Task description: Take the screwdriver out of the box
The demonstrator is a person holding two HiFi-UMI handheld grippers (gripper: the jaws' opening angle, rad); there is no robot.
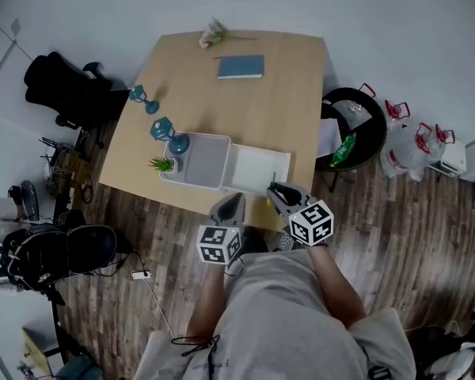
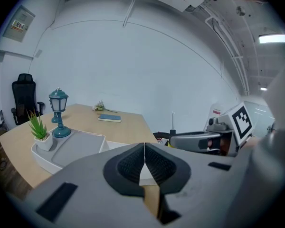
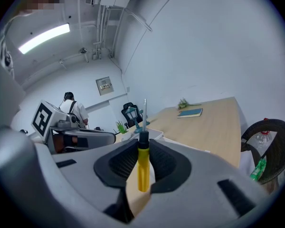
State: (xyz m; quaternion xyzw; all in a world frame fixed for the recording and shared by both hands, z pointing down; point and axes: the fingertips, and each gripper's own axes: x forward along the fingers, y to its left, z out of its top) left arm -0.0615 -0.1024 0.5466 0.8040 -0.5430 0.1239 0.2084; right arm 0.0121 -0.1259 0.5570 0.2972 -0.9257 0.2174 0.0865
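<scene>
Right gripper (image 3: pixel 143 146) clamped on the yellow handle of the screwdriver (image 3: pixel 143 167), shaft upright, just beside the white box (image 1: pixel 256 169) at the near edge of the table (image 1: pixel 285 93). Left gripper (image 2: pixel 144 161): jaws together, nothing between them. Wall notice (image 2: pixel 19 23) too small to read; marker cube (image 1: pixel 311 222) bears black-and-white squares only.

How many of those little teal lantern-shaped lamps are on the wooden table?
2. One teal lantern lamp stands at the grey tray's left end, by the small potted plant; the other stands farther back near the wooden table's left edge. None seems hidden.
</scene>
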